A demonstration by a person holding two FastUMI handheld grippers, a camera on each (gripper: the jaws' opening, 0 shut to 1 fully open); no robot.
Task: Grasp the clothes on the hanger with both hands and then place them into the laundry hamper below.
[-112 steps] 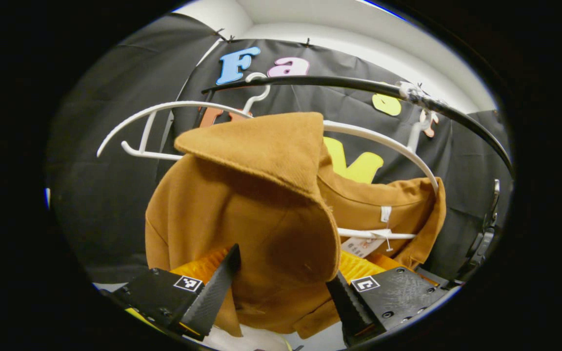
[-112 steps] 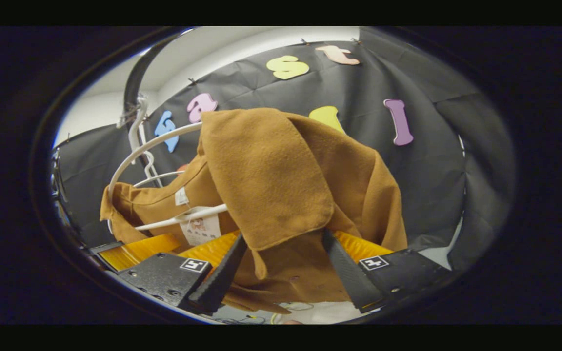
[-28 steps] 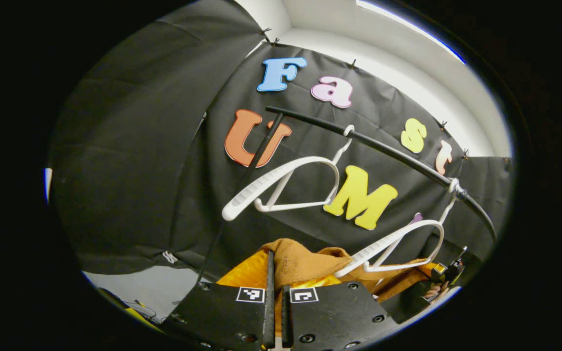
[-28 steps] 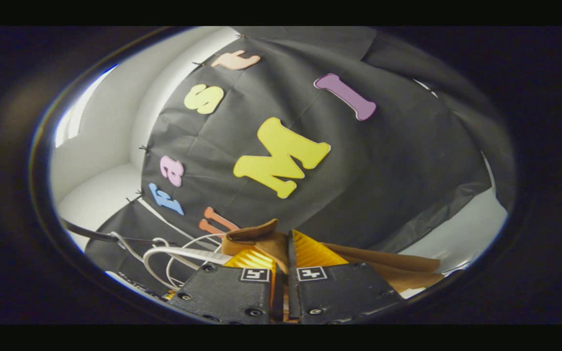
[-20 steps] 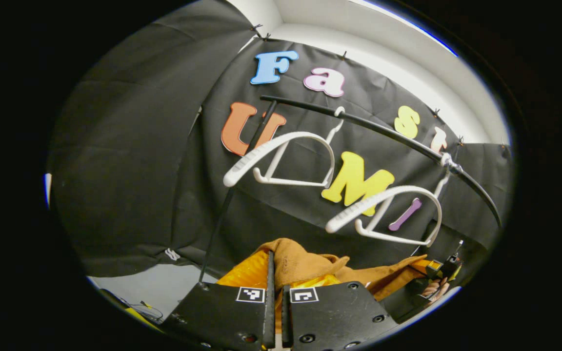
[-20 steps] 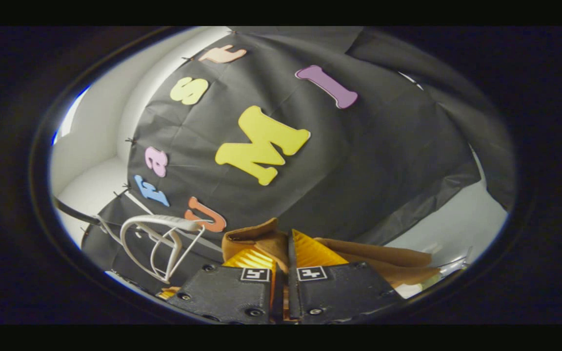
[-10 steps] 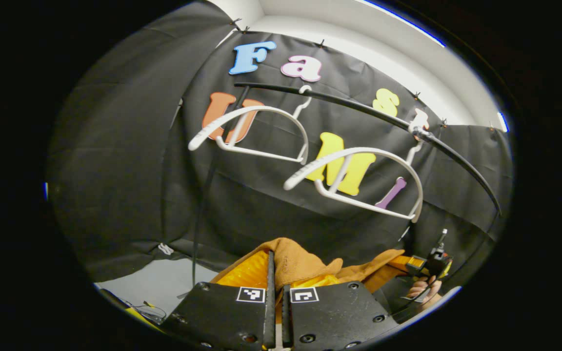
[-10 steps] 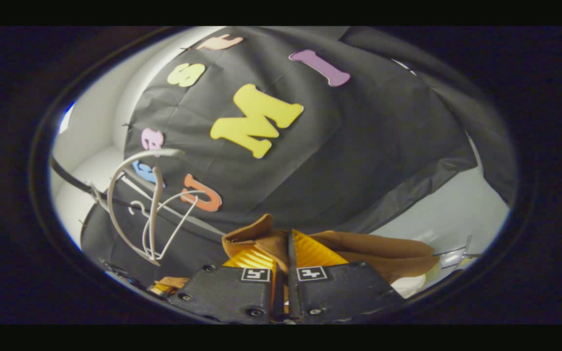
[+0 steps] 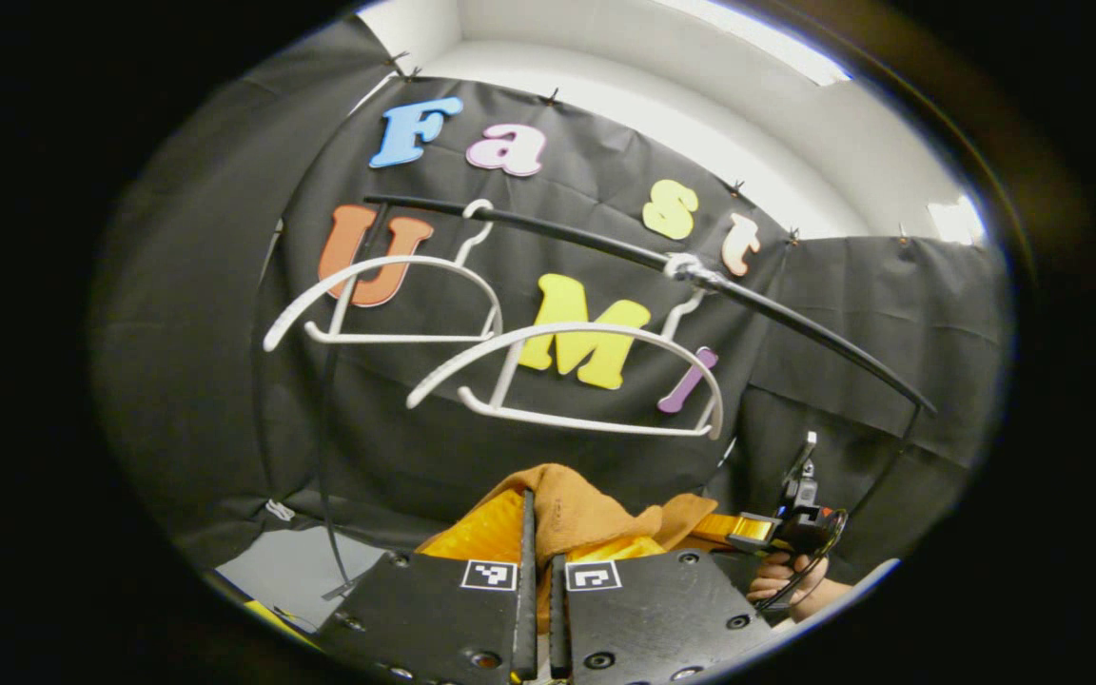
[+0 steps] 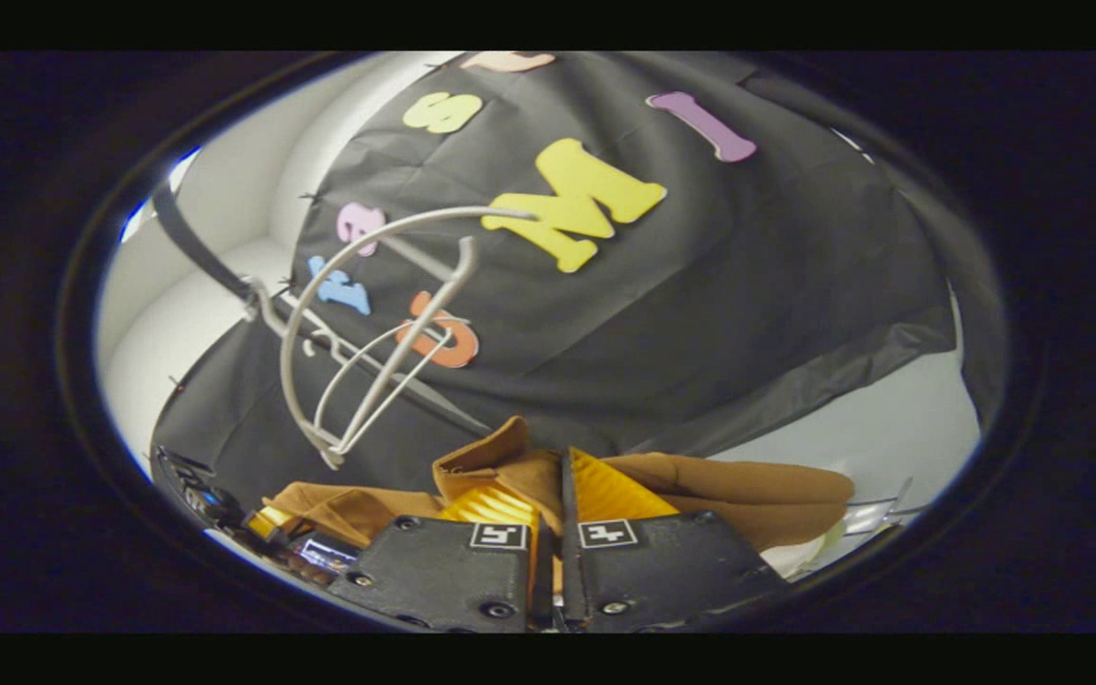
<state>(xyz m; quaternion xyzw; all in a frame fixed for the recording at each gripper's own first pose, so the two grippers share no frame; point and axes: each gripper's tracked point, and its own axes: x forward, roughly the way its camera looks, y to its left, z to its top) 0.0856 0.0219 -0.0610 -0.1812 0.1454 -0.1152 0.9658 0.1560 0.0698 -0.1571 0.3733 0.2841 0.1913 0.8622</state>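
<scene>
Left gripper view. The left gripper sits at the bottom edge, its two fingers drawn together and clamped on a fold of the tan garment, which bunches up just above the fingertips and trails to the right. At the lower right the right gripper, held by a hand, meets the far end of the same cloth. Above, a black rail runs from upper left down to the right. Two bare white hangers hook on it: the far hanger at the rail's left end and the near hanger toward its middle. The garment hangs below the near hanger's lower bar, apart from it, with open black booth wall between. A strip of pale floor shows at the lower left edge.

Right gripper view. The right gripper lies at the bottom edge, fingers closed together on the tan garment, whose folds spread to either side of the fingertips. The near hanger tilts at the left, hooked on the black rail, clear of the cloth beneath. Open wall lies above and to the right; the pale floor shows at the right edge. The left gripper appears at the lower left edge, against the cloth's other end.
</scene>
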